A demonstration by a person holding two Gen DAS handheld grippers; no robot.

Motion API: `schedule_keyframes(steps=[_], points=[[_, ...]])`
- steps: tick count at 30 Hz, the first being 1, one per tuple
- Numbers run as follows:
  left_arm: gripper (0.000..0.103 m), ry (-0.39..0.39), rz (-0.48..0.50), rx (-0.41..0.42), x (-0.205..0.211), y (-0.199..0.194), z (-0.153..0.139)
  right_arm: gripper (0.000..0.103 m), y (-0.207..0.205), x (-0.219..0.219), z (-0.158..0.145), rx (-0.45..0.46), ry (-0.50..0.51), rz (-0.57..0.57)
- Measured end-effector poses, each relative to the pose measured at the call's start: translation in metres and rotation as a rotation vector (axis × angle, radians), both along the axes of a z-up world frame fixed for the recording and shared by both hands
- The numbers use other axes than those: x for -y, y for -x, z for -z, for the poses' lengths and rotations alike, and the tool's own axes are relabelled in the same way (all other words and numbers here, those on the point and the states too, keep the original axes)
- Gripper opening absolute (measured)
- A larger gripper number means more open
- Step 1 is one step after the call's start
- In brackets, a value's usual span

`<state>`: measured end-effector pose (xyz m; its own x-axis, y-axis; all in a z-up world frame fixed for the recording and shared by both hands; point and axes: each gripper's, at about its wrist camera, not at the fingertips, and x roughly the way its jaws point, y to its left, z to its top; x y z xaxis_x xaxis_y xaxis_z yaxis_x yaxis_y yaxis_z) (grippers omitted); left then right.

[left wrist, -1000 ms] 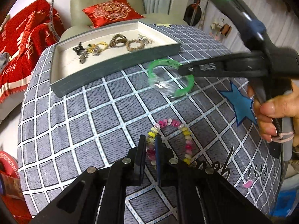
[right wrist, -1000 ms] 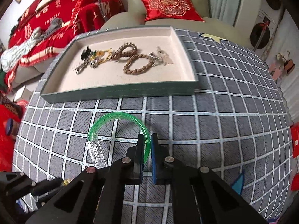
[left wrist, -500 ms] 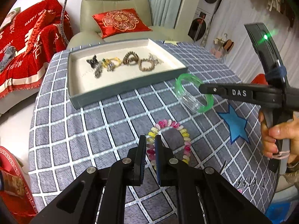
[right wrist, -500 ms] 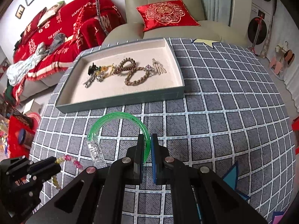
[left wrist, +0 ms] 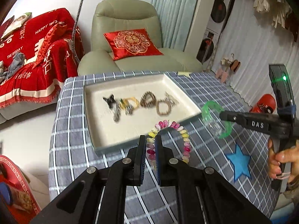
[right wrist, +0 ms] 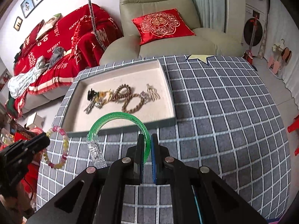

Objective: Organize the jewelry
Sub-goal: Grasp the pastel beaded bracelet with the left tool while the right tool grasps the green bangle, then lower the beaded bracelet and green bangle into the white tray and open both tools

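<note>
My left gripper [left wrist: 150,145] is shut on a pink, yellow and white bead bracelet [left wrist: 184,141] and holds it in the air over the tray's near edge. My right gripper [right wrist: 147,145] is shut on a green translucent bangle [right wrist: 114,116] with a clear tag, held above the table just in front of the tray. The grey tray [right wrist: 119,128] with a cream lining holds several pieces: a black clip, keys, brown bead bracelets [right wrist: 129,100] and a silver piece. The bangle [left wrist: 209,110] and the right gripper also show at the right of the left wrist view.
The round table [right wrist: 224,112] has a grey checked cloth with a blue star [left wrist: 239,162] and a pale star. A green armchair with a red cushion [right wrist: 160,25] stands behind it, and a red-covered sofa [right wrist: 56,46] is at the left.
Both grippers have risen and moved toward the tray. The bead bracelet has been lifted off the cloth in the left gripper. The green bangle has stayed in the right gripper.
</note>
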<state>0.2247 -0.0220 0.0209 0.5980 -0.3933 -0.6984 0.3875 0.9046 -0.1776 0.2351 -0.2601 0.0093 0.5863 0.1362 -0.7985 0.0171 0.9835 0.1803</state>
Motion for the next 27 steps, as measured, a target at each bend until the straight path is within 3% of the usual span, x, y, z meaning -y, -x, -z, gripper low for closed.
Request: schedule_keyframes(steps=[7,12,27], points=[[0.025,0.002,-0.030,0.007,0.002,-0.041,-0.004,0.007,-0.033,0.004,-0.003,-0.002,-0.010,0.019],[0.025,0.019,-0.058,-0.031,0.003,-0.073,0.005,0.007,-0.063,0.006,-0.001,-0.005,-0.015,0.041],[0.025,-0.076,-0.110,-0.097,0.014,-0.126,0.055,0.007,-0.115,0.000,0.051,-0.069,-0.019,0.068]])
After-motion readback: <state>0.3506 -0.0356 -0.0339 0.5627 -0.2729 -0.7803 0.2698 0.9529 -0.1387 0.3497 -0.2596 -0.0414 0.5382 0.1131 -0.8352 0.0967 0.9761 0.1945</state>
